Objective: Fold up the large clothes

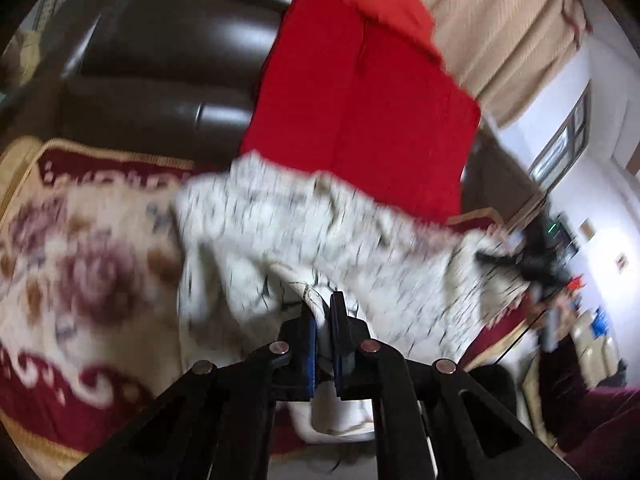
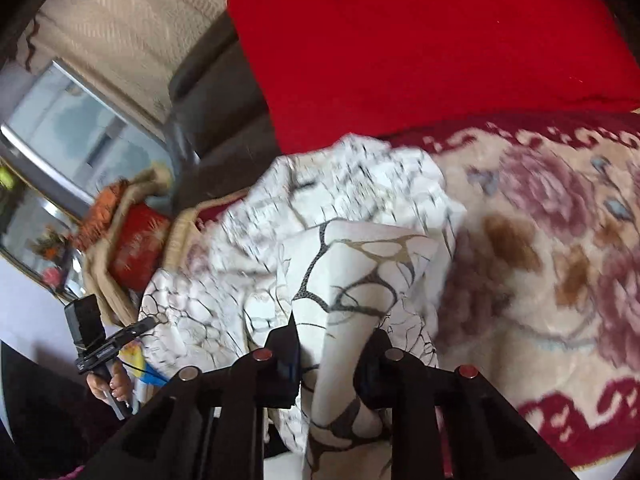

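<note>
A large white garment with a black and tan crackle print (image 1: 280,232) hangs in the air between my two grippers, above a floral blanket (image 1: 88,248). My left gripper (image 1: 325,312) is shut on a thick rolled edge of the garment. My right gripper (image 2: 336,332) is shut on another bunched edge of the garment (image 2: 360,264). The cloth between them is motion-blurred. The right gripper also shows at the right of the left wrist view (image 1: 532,260), and the left gripper at the lower left of the right wrist view (image 2: 104,340).
A cream and maroon floral blanket (image 2: 540,240) covers the seat. A red cloth (image 1: 360,108) lies behind the garment. A dark leather sofa back (image 1: 168,52) and a beige curtain (image 1: 500,20) stand beyond. A window (image 2: 68,120) is at the left.
</note>
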`<action>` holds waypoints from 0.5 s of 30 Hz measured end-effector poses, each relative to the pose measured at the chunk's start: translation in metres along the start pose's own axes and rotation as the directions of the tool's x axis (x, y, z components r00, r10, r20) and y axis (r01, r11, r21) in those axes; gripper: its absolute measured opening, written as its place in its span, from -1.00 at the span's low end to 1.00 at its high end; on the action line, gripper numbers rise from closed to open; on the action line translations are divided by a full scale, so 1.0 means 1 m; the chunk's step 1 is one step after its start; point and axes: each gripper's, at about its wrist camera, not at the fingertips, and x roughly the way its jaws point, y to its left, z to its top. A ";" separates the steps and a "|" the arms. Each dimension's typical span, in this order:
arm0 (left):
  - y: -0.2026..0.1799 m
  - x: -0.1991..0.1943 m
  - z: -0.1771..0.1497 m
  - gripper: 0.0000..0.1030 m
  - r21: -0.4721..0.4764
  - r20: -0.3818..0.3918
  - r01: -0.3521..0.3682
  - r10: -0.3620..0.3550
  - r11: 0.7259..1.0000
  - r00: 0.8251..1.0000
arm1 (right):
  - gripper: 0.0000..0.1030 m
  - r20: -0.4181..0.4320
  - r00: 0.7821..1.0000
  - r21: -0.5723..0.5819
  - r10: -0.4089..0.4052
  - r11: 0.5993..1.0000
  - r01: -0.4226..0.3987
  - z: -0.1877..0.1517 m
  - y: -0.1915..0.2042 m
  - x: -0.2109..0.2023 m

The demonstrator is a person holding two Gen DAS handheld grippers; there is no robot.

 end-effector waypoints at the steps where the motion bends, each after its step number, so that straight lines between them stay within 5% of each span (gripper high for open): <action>1: 0.003 0.000 0.014 -0.88 -0.003 0.015 -0.001 0.001 1.000 1.000 | -0.57 0.018 1.000 0.024 0.019 1.000 -0.019 0.009 -0.006 0.000; 7: 0.055 0.039 0.073 -0.88 -0.180 0.052 -0.064 0.075 0.981 0.996 | -0.51 0.185 0.980 0.205 0.070 0.973 -0.108 0.064 -0.070 0.004; 15: 0.080 0.095 0.057 -0.88 -0.233 -0.019 -0.080 0.077 0.969 0.997 | -0.50 0.040 0.996 0.236 0.082 0.968 -0.090 0.050 -0.089 0.029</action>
